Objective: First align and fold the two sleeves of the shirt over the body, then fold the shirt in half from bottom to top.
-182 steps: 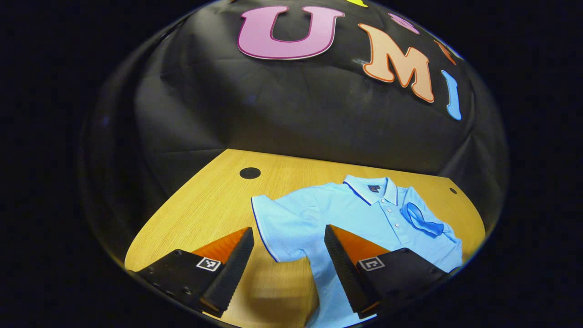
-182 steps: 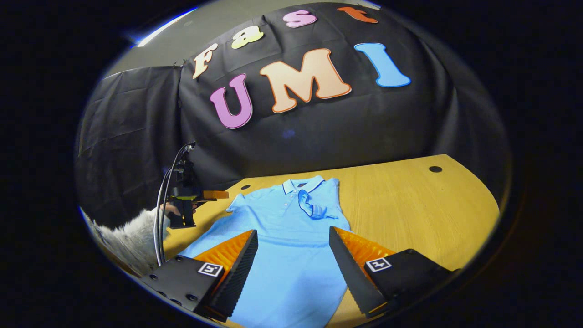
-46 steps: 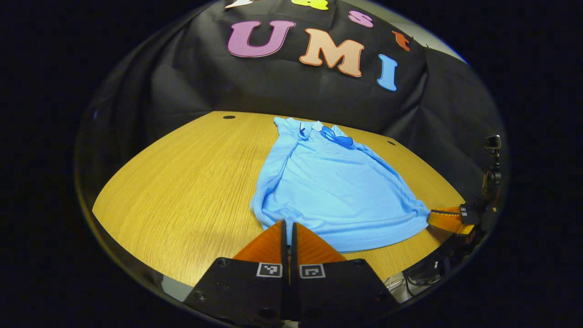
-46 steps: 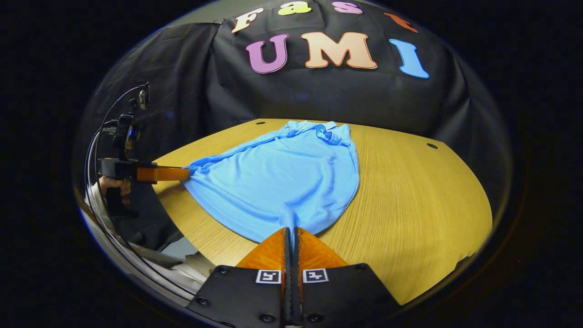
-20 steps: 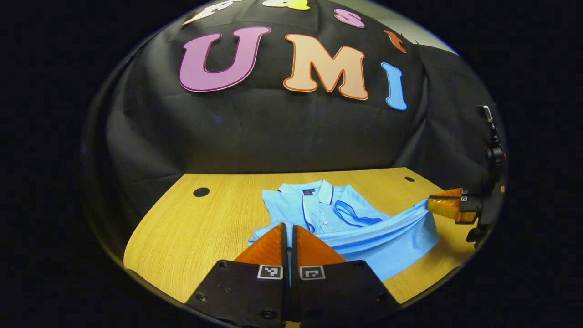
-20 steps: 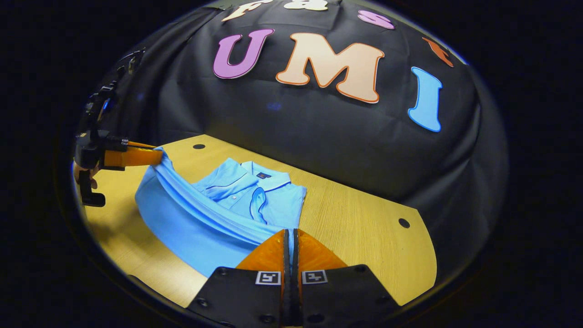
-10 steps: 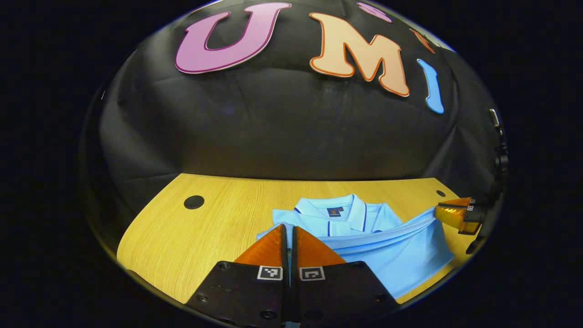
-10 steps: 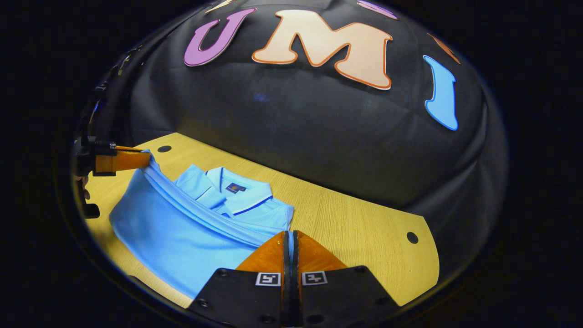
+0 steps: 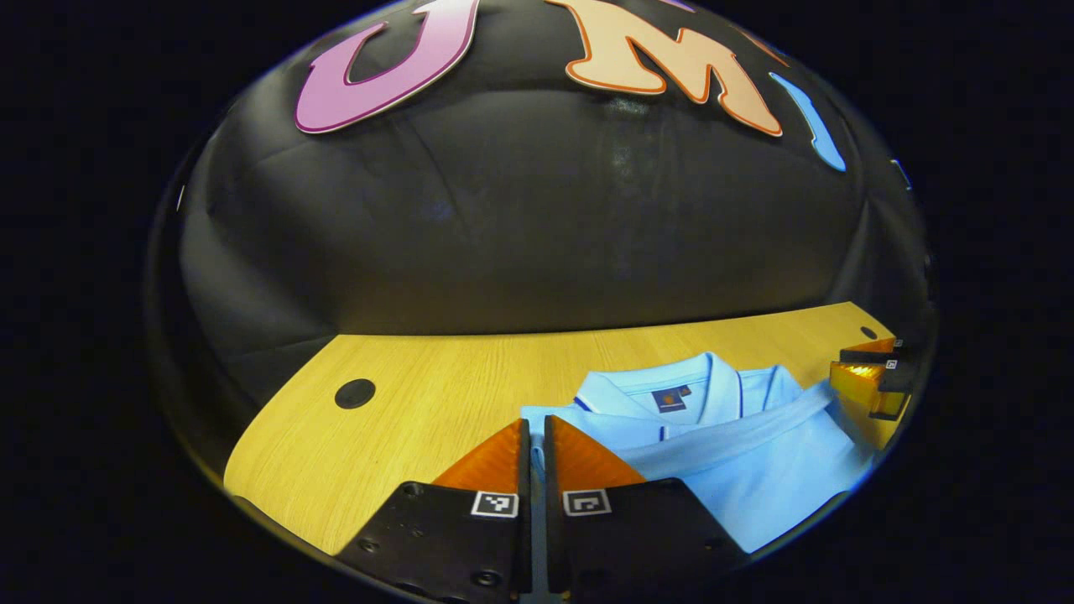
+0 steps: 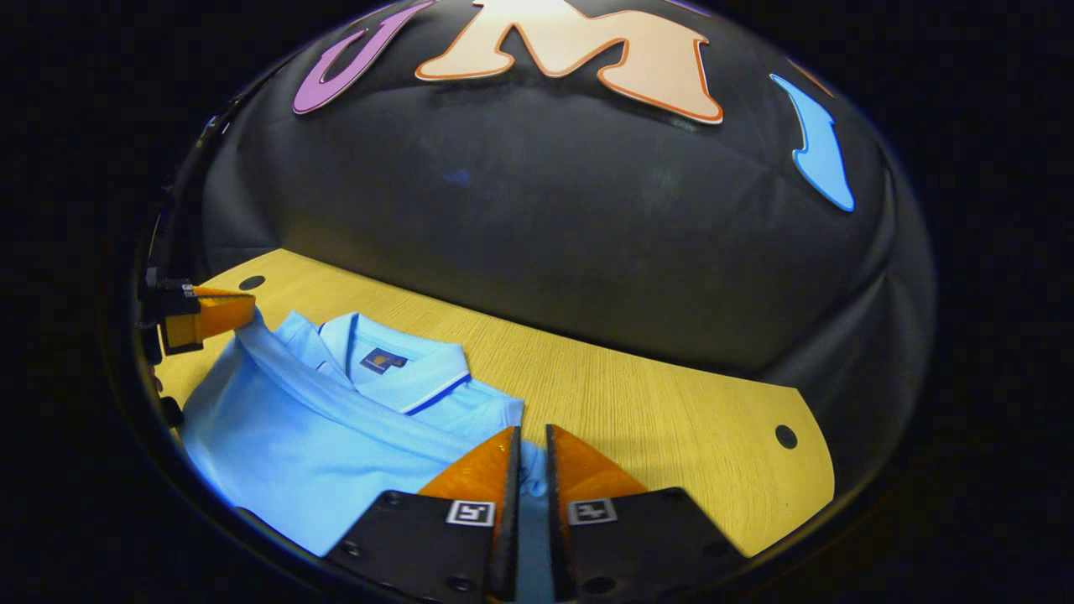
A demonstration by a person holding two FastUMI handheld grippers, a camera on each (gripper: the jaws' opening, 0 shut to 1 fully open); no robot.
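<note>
Lying folded bottom-over-top on wooden table (image 9: 403, 394) near its far edge, shirt (image 10: 310, 428), hem just below collar; left gripper (image 9: 537, 436) and right gripper (image 10: 529, 445) slightly parted, hem corners between fingers, grip uncertain.

One polo shirt (image 9: 755, 470), two grippers, one table (image 9: 403, 394), two holes.

I count a single light-blue polo shirt with one collar (image 9: 705, 390) and one small dark tag (image 9: 669, 398) inside it. There are two grippers: the left gripper (image 9: 537, 436) at 6 o'clock in the left gripper view, and the right gripper (image 10: 530, 445) at 6 o'clock in the right gripper view, each with two fingers and two square markers. The one wooden table has two round holes, at 8 o'clock (image 9: 355, 393) and 3 o'clock (image 9: 867, 332) in the left gripper view.
</note>
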